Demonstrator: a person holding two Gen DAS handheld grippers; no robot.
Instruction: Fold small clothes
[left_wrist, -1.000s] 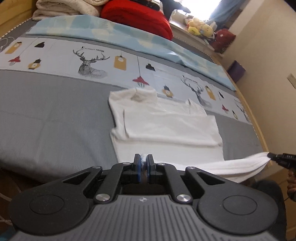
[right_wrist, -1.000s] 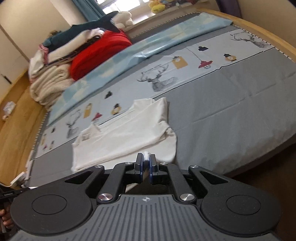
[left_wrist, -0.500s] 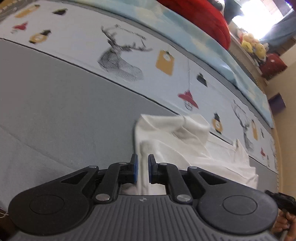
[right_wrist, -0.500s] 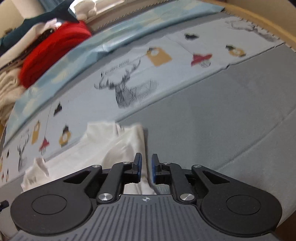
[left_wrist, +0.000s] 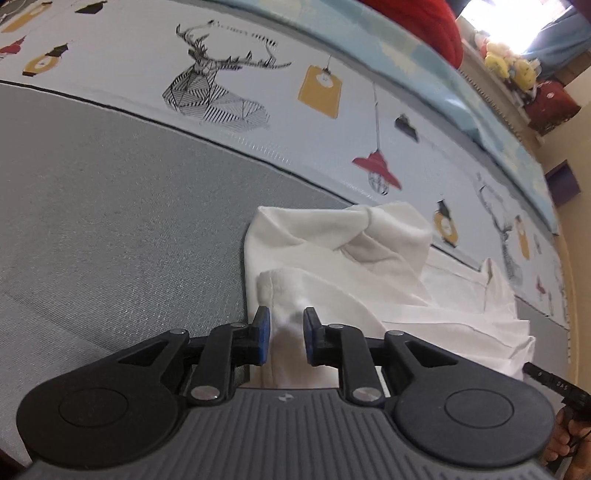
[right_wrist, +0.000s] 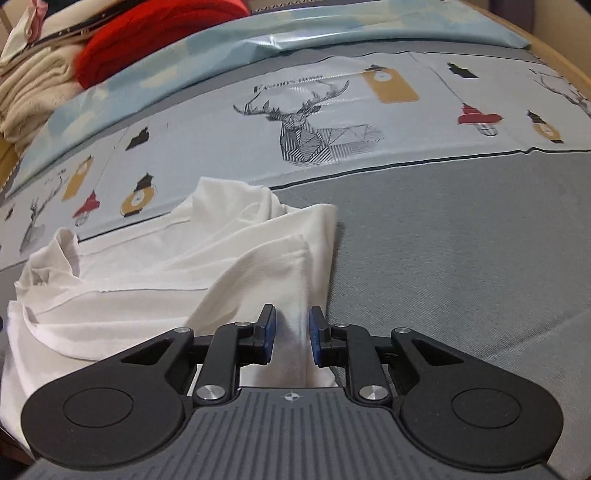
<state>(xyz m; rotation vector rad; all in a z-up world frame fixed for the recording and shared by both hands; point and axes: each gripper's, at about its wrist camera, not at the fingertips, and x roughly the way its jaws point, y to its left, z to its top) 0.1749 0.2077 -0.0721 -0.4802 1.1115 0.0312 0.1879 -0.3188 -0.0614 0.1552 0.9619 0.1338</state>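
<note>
A white garment (left_wrist: 351, 280) lies folded on the grey bed sheet (left_wrist: 110, 221), its lower edge laid over the upper part near the collar. My left gripper (left_wrist: 286, 332) hovers over the garment's left edge. Its jaws are opening, and the cloth lies slack between the blue pads (left_wrist: 263, 332). In the right wrist view the same garment (right_wrist: 184, 266) spreads to the left. My right gripper (right_wrist: 291, 332) stands over the garment's right edge, jaws opening, with a fold of cloth loose between the pads (right_wrist: 317, 332).
A printed band with a deer (left_wrist: 214, 96) and lamps runs behind the garment. Further back lie a red blanket (right_wrist: 159, 33) and cream blankets (right_wrist: 33, 92). Plush toys (left_wrist: 509, 66) sit by the window. A hand (left_wrist: 569, 443) shows at the lower right.
Both grippers travelled forward and down across the garment, carrying its lower edge over the top. Their jaws, shut on the cloth a second ago, now stand apart and the cloth rests free.
</note>
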